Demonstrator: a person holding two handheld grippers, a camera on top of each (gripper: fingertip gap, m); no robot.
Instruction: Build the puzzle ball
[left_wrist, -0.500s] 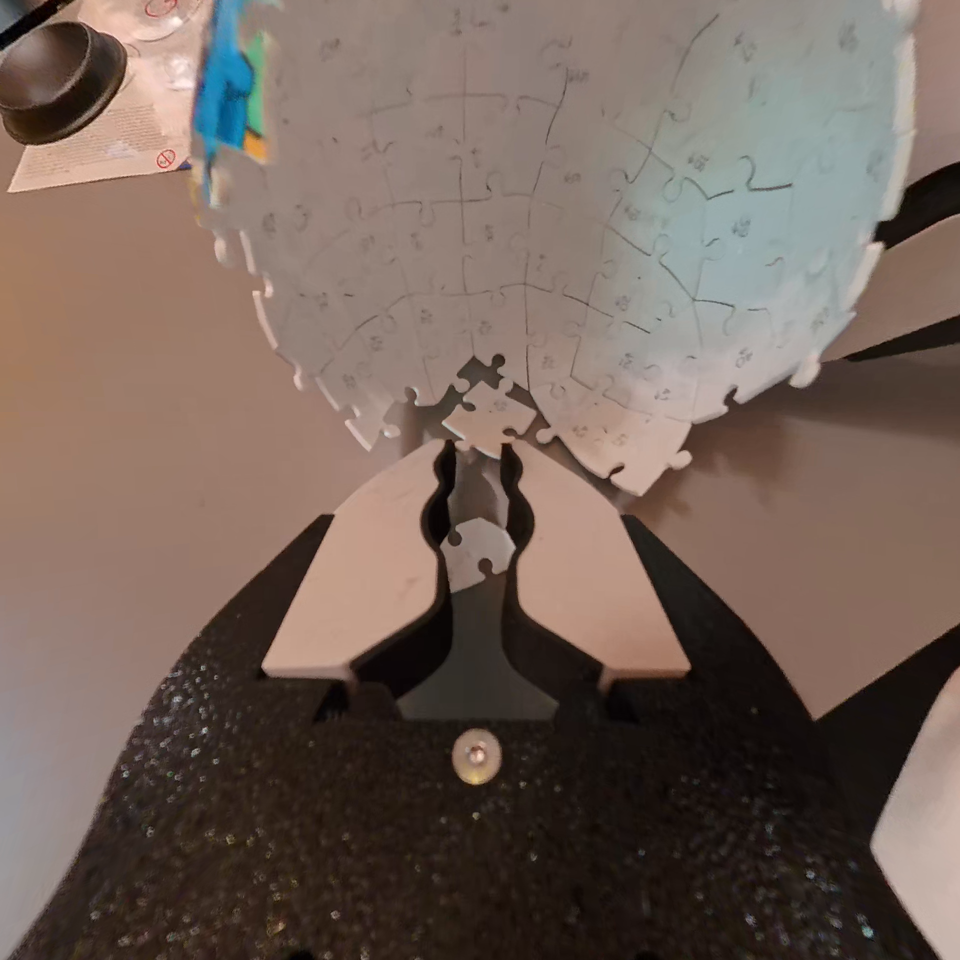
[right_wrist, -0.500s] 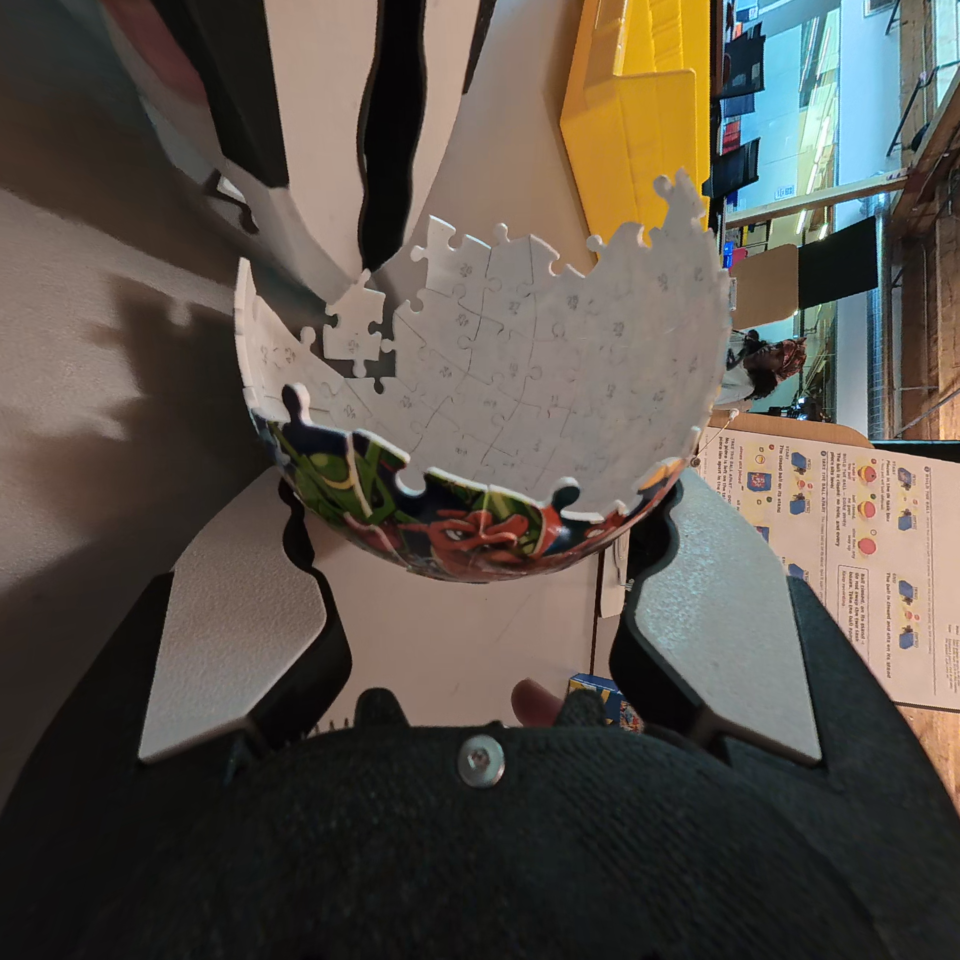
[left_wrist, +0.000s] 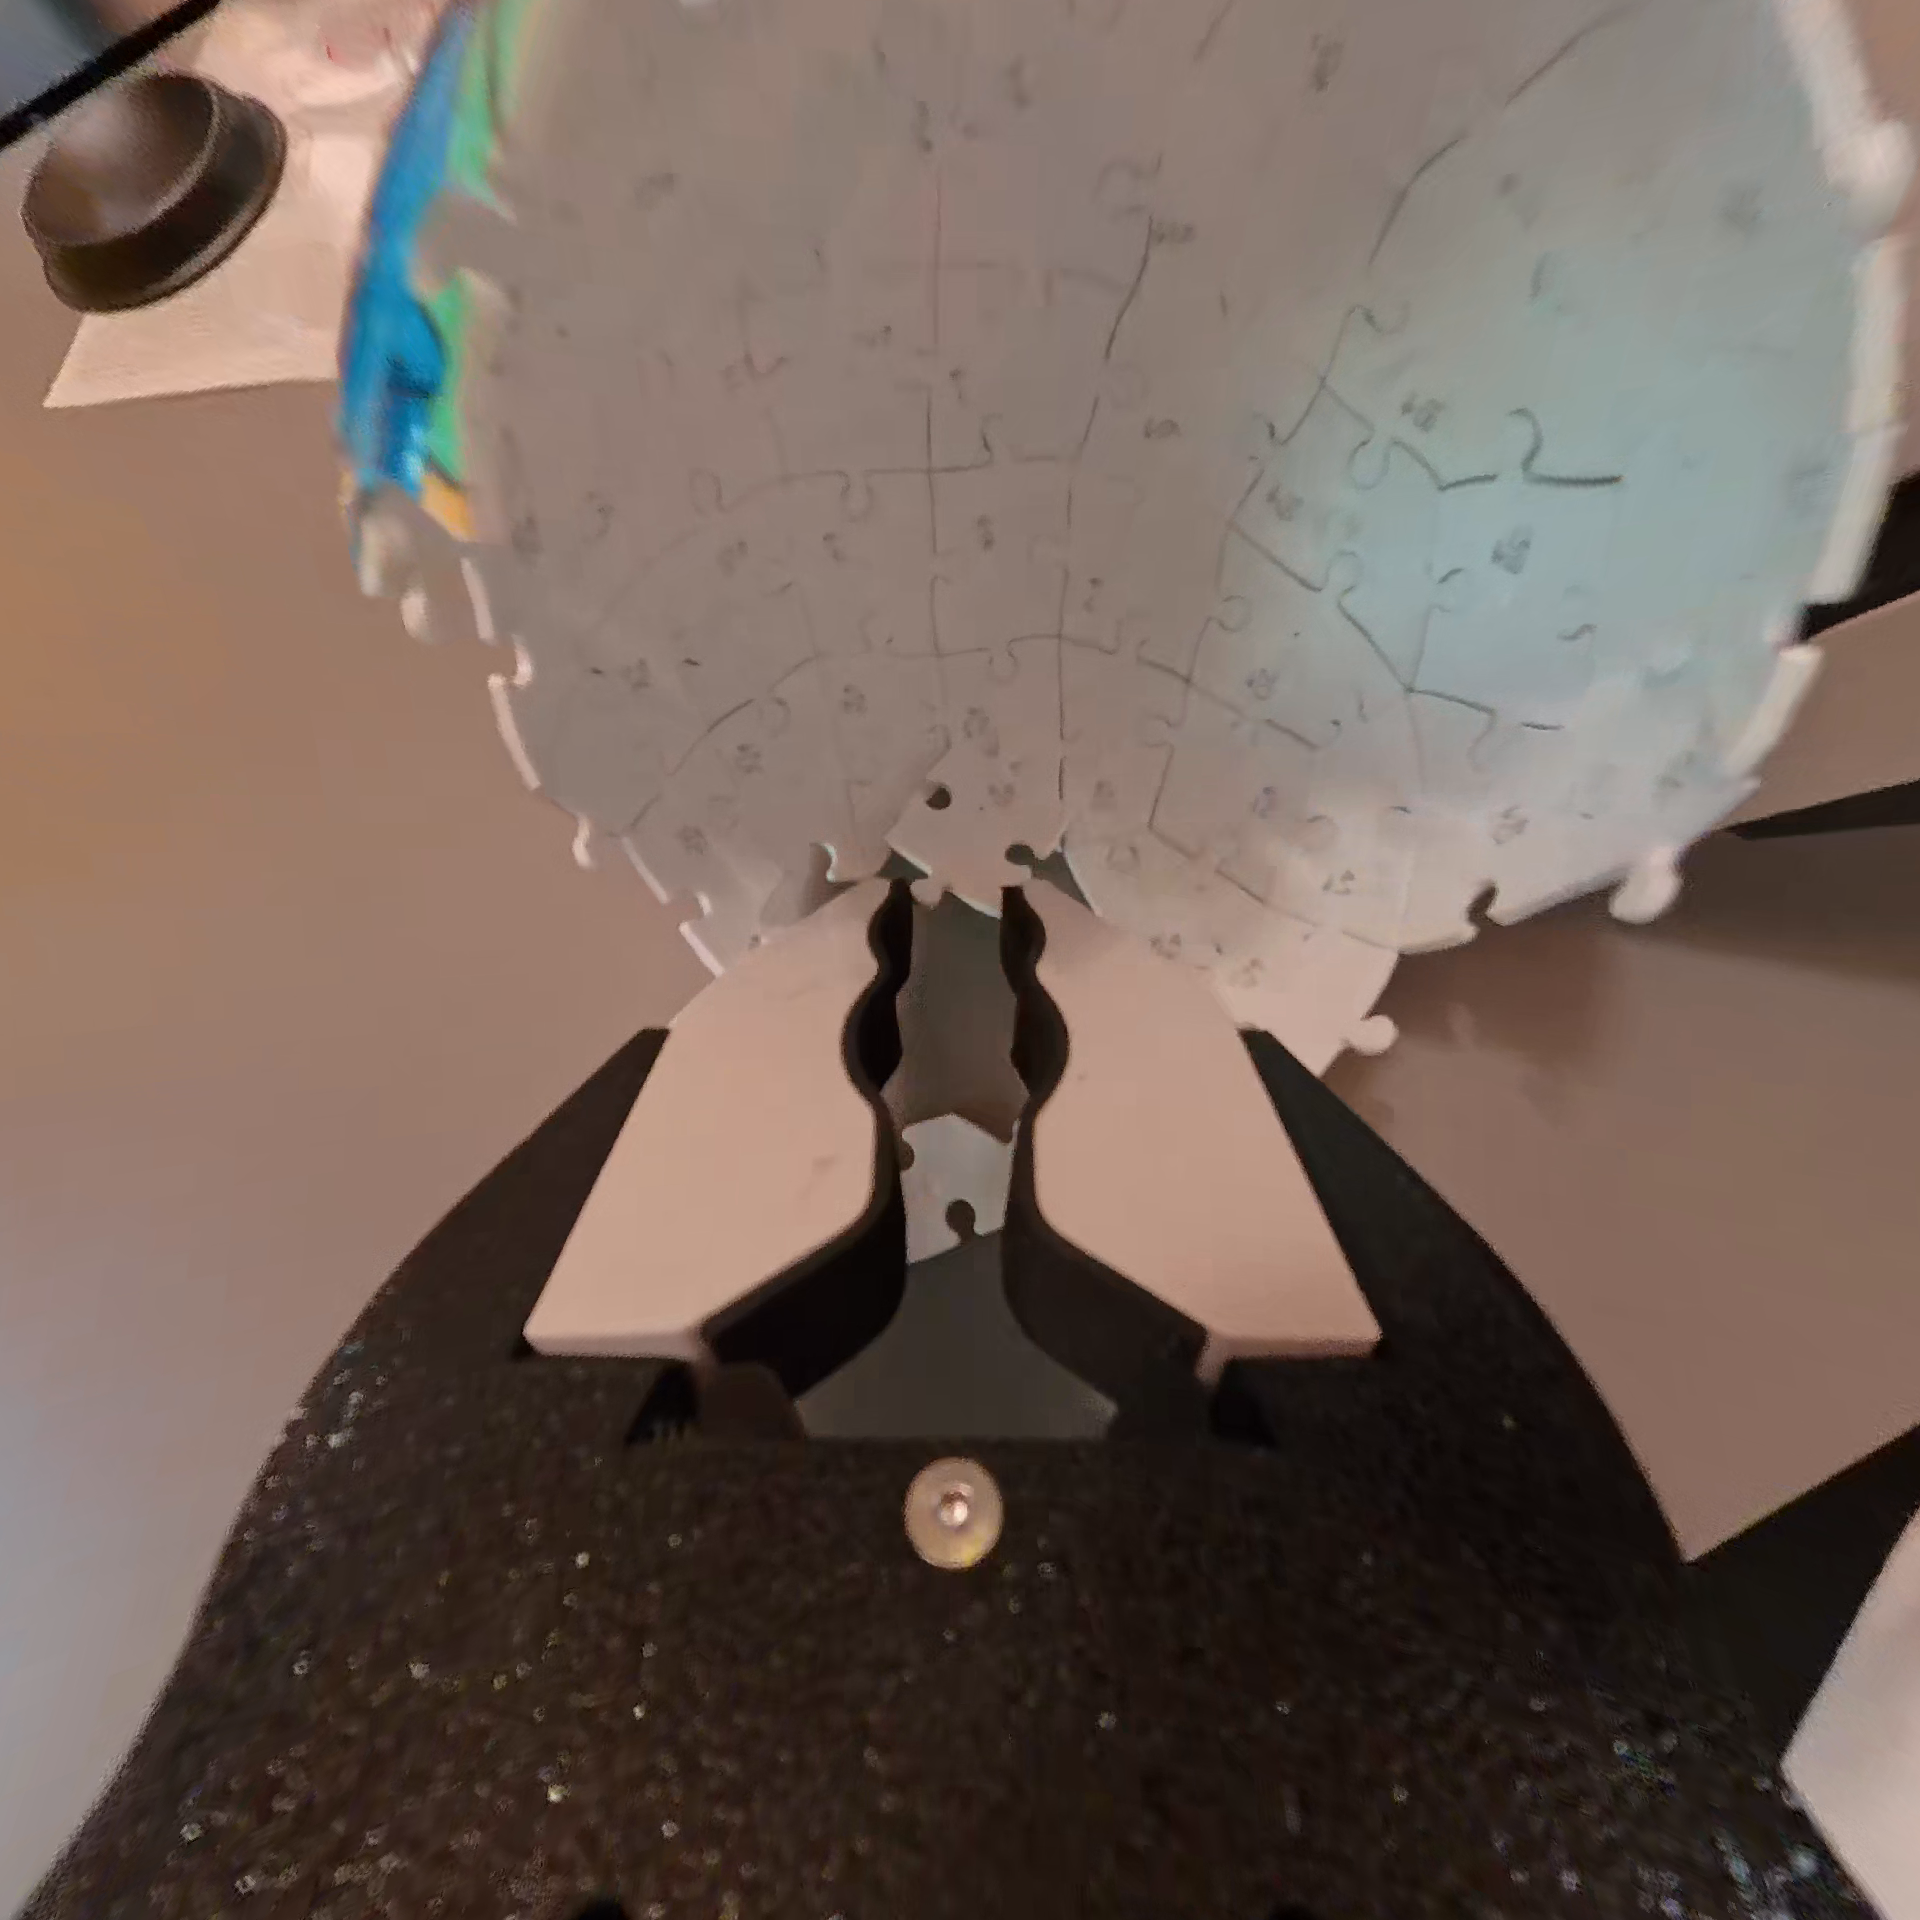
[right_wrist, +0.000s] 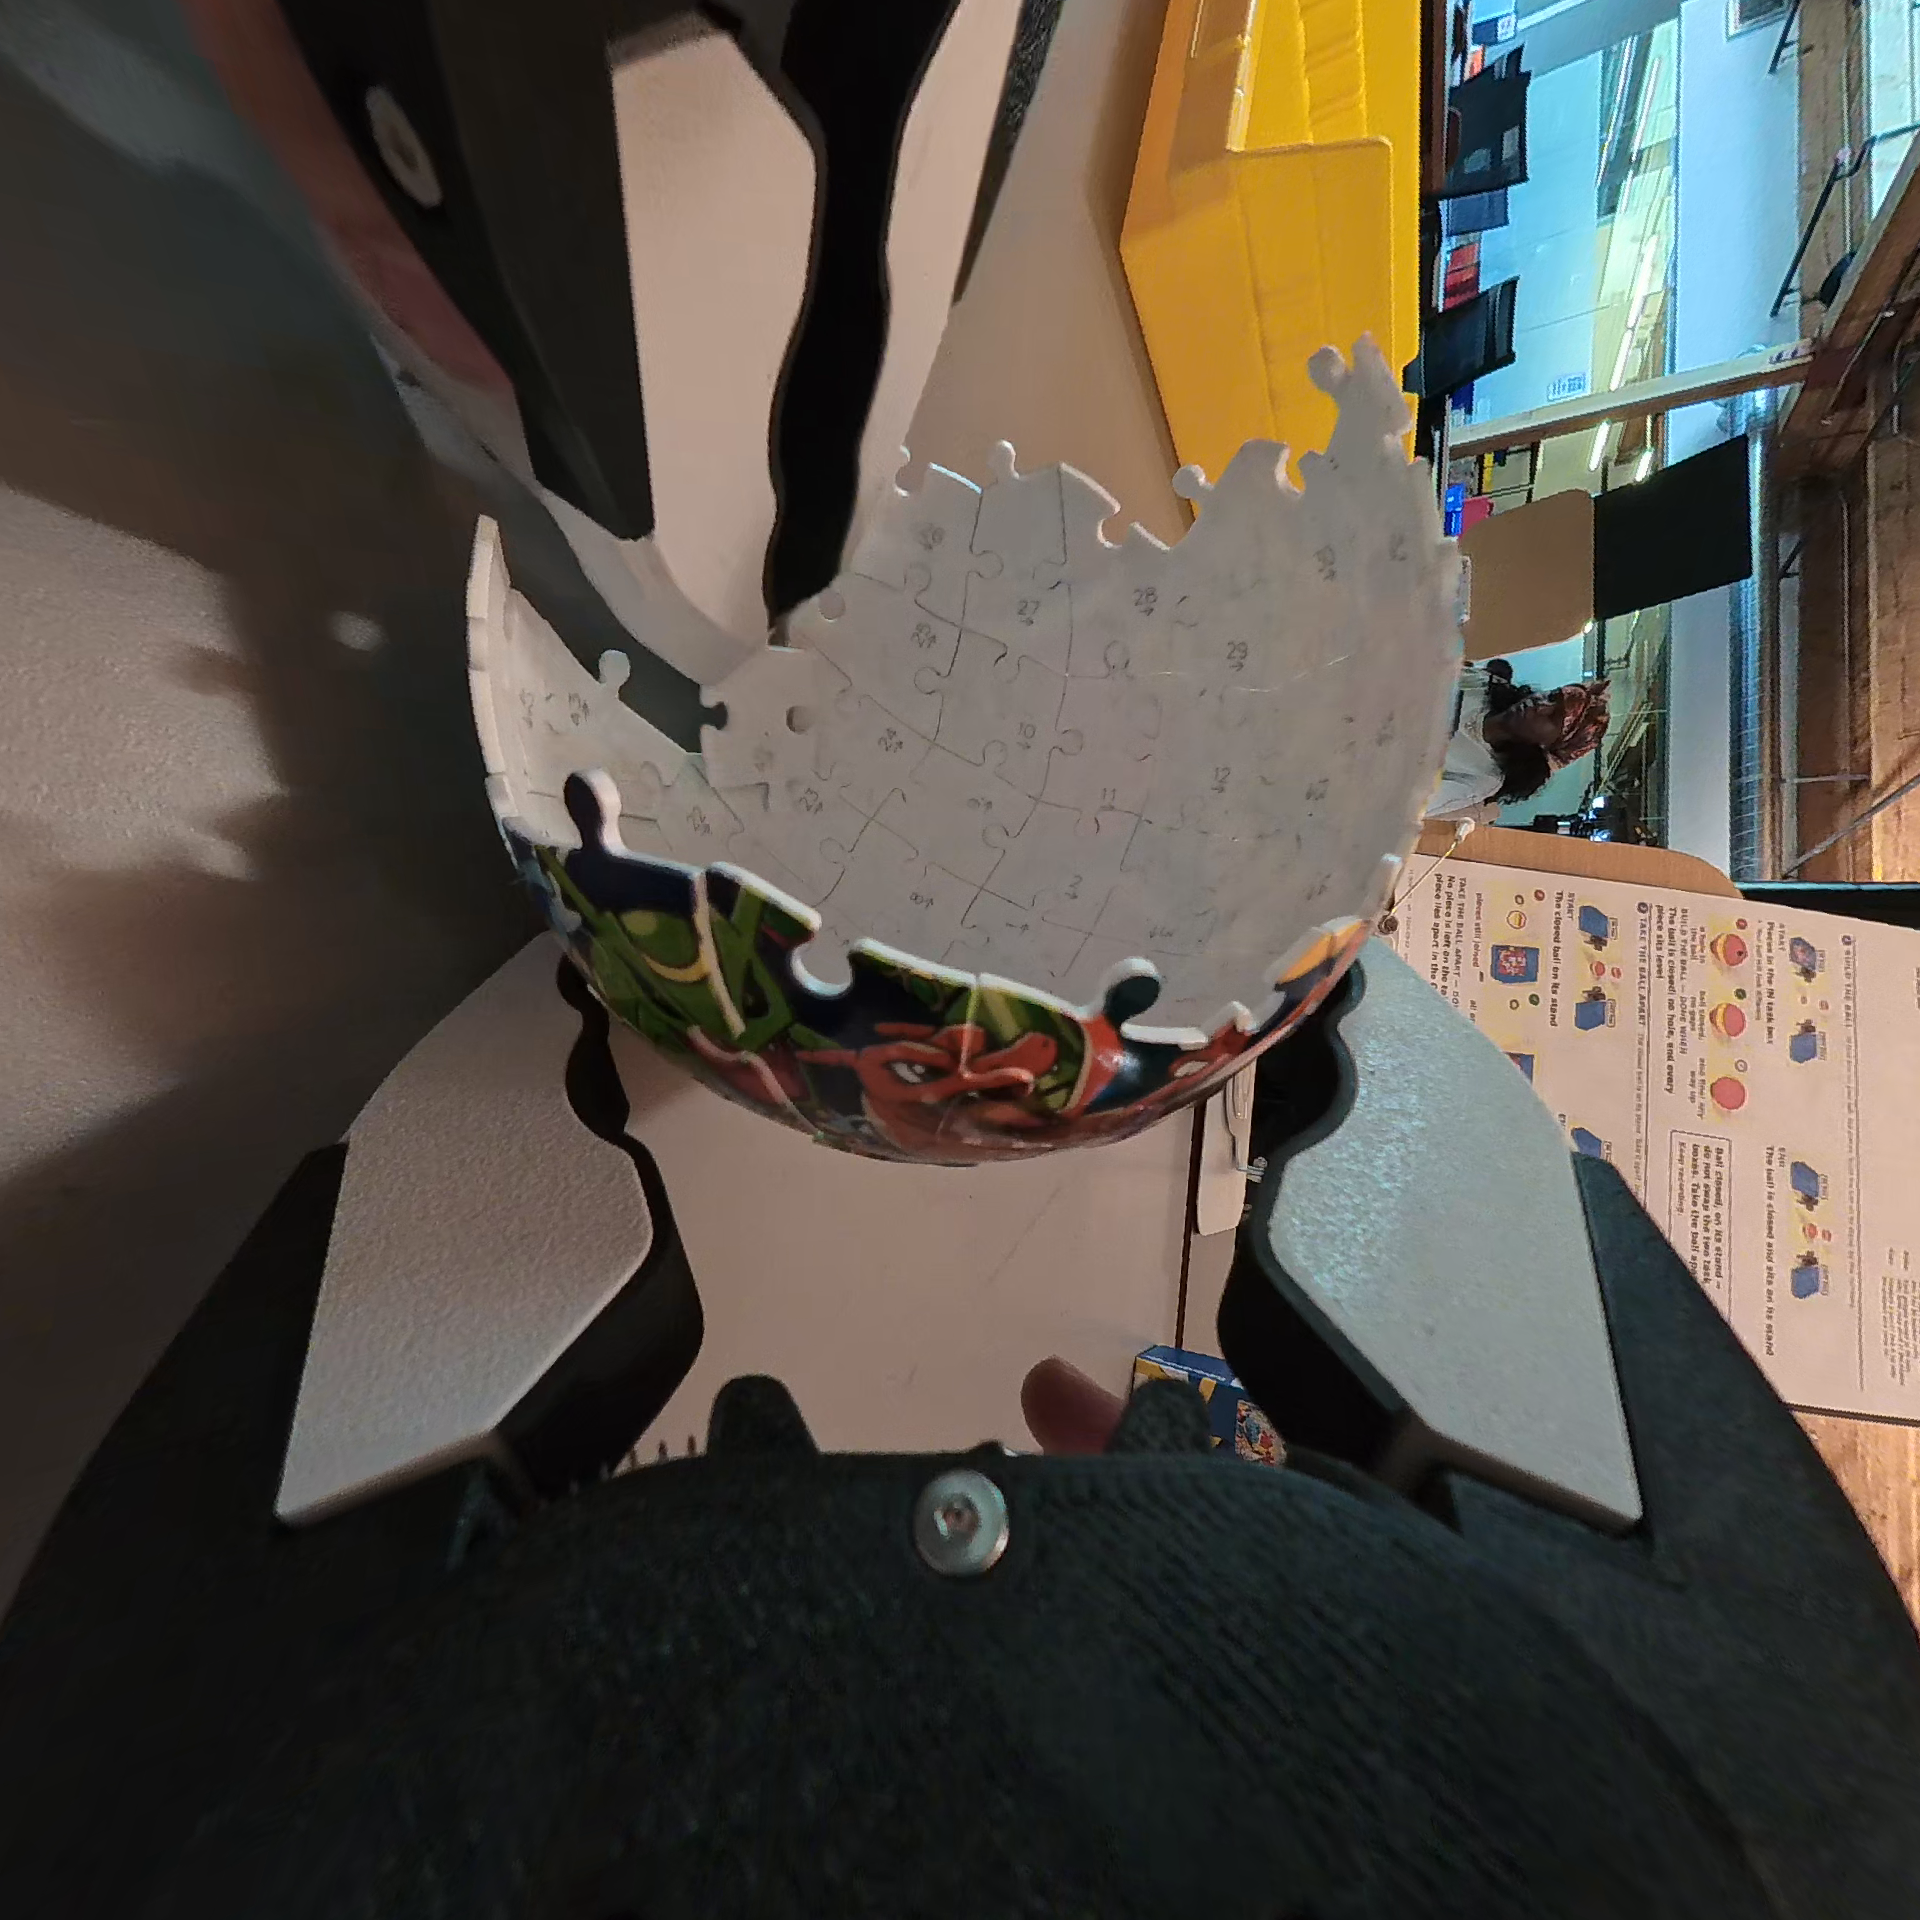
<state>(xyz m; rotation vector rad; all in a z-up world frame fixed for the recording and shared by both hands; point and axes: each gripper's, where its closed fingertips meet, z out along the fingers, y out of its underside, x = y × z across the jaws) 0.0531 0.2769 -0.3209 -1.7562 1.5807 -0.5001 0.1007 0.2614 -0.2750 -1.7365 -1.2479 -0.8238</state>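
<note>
Right wrist view: right gripper (right_wrist: 961, 1049) clamps the half-built puzzle ball (right_wrist: 1039, 790) by its sides. Left gripper (left_wrist: 956, 914) pinches a loose piece (left_wrist: 951, 1122), apparently seated in the rim gap.

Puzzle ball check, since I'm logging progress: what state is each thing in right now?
Puzzle ball: an unfinished open shell, white inside showing, held off the table.
Loose piece: pinched edge-on, pushed against the ball's rim.
Left gripper: jaws shut on the piece.
Right gripper: jaws clamped on the ball's printed outside.
Stand: bare, on a paper sheet.
</note>
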